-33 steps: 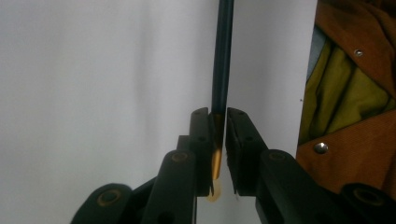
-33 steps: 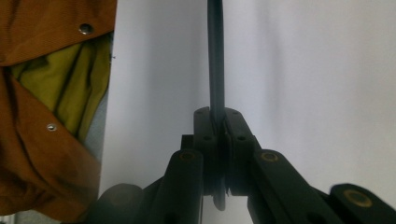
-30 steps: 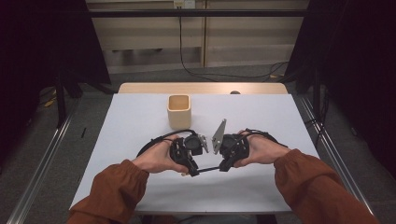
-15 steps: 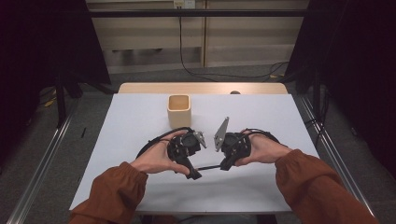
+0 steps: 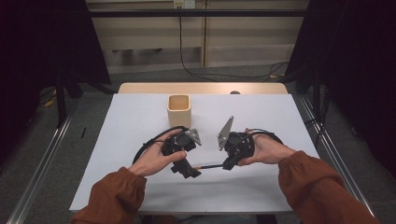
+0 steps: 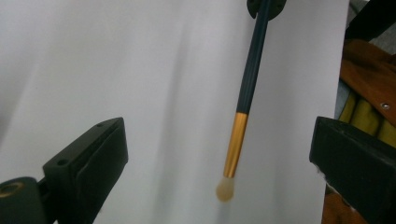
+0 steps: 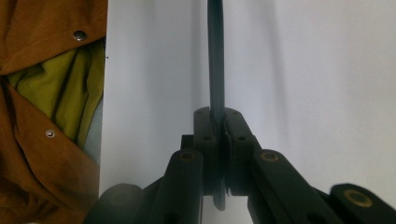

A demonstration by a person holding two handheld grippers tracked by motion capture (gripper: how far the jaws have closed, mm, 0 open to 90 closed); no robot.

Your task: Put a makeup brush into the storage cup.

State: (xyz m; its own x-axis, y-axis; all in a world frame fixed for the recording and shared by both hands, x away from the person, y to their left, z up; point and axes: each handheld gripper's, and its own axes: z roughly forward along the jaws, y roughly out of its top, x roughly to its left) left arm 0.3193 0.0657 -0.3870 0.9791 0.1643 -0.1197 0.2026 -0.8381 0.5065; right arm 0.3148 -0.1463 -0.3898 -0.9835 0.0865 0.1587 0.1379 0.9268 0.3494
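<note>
A thin brush (image 6: 245, 93) with a black handle, a gold ferrule and a pale tip hangs just above the white table (image 5: 140, 121). My right gripper (image 7: 216, 116) is shut on its handle (image 7: 215, 56). My left gripper (image 6: 219, 140) has just been opening, and its jaws now stand wide on either side of the brush tip without touching it. In the high view the brush (image 5: 210, 165) runs level between the left gripper (image 5: 187, 169) and the right gripper (image 5: 229, 163) near the table's front middle.
A light wooden cup (image 5: 179, 109) stands upright behind the left gripper. Cables loop from both grippers onto the table. The person's brown sleeves (image 5: 322, 186) come in from the front edge, and a brown jacket (image 7: 46, 116) shows at the left of the right gripper view.
The left gripper's jaws have opened off the brush's tip end. The two hands have drawn slightly apart. The right gripper still holds the brush.
</note>
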